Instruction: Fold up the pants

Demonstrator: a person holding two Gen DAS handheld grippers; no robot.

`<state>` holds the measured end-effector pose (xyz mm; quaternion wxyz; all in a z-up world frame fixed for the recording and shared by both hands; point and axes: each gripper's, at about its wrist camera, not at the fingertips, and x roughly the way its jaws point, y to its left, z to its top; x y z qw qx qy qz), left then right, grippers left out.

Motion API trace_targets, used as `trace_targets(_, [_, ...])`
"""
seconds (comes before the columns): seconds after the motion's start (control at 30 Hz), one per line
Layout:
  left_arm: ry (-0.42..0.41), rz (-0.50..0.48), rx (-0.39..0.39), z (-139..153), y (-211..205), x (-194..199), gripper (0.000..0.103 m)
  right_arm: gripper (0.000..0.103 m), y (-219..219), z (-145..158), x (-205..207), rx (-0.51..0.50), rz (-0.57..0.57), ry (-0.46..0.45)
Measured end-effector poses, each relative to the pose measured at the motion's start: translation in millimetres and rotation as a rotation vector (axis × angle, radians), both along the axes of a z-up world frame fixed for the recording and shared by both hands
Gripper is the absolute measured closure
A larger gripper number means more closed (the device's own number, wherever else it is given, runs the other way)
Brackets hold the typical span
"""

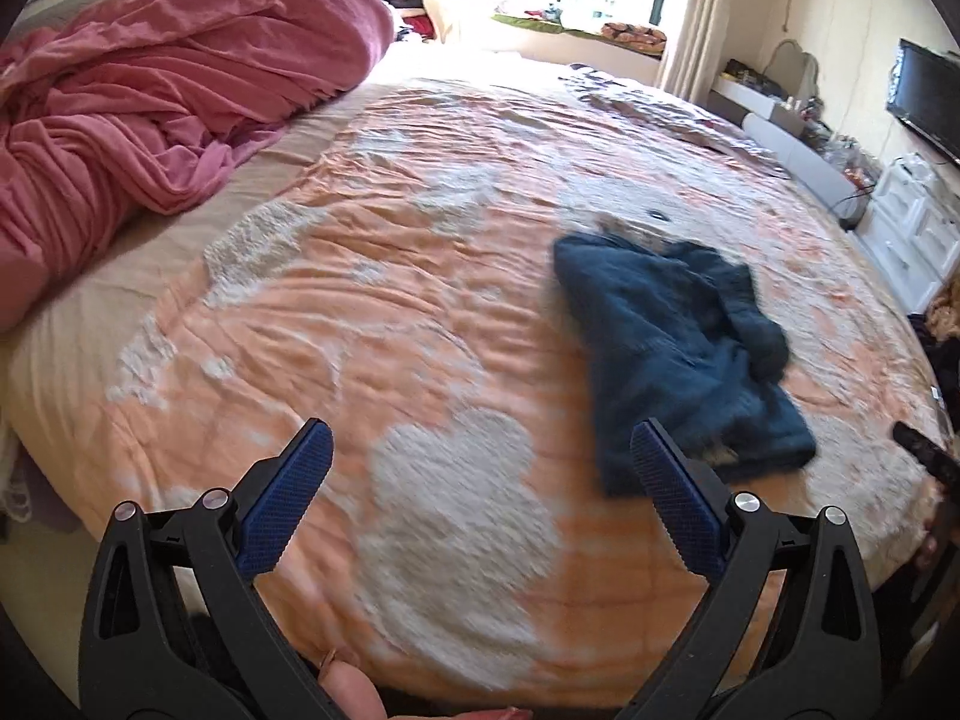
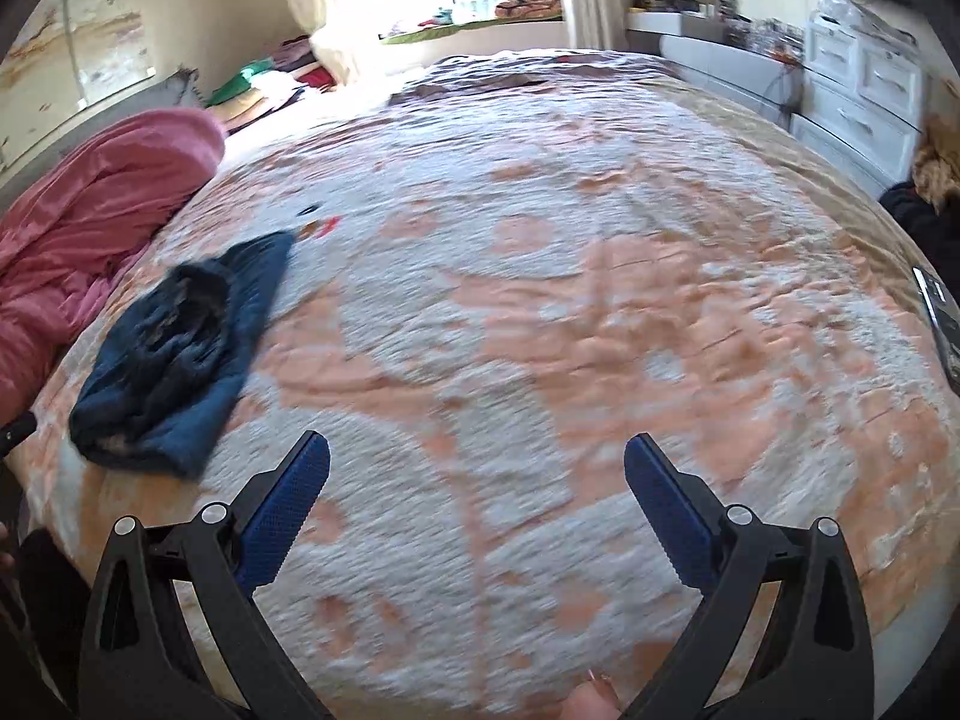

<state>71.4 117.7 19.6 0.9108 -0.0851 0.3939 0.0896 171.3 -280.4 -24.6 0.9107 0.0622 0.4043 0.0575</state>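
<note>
Dark blue pants (image 1: 678, 354) lie in a folded bundle on the peach and white bedspread (image 1: 372, 276), right of centre in the left wrist view. My left gripper (image 1: 483, 456) hovers open above the near part of the bed, its right fingertip (image 1: 654, 450) close to the bundle's near edge, nothing between the fingers. In the right wrist view the pants (image 2: 180, 354) lie at the left, on the bedspread (image 2: 540, 312). My right gripper (image 2: 477, 459) stands open over bare bedspread, well to the right of the pants, holding nothing.
A crumpled pink blanket (image 1: 150, 114) fills the bed's far left. A window bench (image 1: 570, 30) lies beyond the bed. White drawers (image 2: 858, 96) and a TV (image 1: 930, 96) line the right wall. A dark flat device (image 2: 939, 312) lies at the bed's right edge.
</note>
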Motion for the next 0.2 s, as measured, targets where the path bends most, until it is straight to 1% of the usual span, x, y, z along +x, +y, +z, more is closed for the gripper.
trace_targets(0.1, [0.083,0.081,0.064,-10.2,49.9,54.3,0.009,0.005,-70.7,0.8,42.7,-0.078,-0.192,0.012])
trace_targets(0.13, [0.110,0.091,0.057,-16.1,64.6,73.1,0.009,0.005,-96.5,1.0,59.3,-0.111,-0.264,0.008])
trace_targets(0.17, [0.129,0.099,0.056,-22.6,76.7,91.0,0.009,0.005,-119.1,-1.8,76.1,-0.120,-0.308,0.018])
trace_targets(0.2, [0.129,0.104,0.071,-30.9,87.0,109.4,0.009,0.005,-144.3,-8.2,97.6,-0.122,-0.361,0.059])
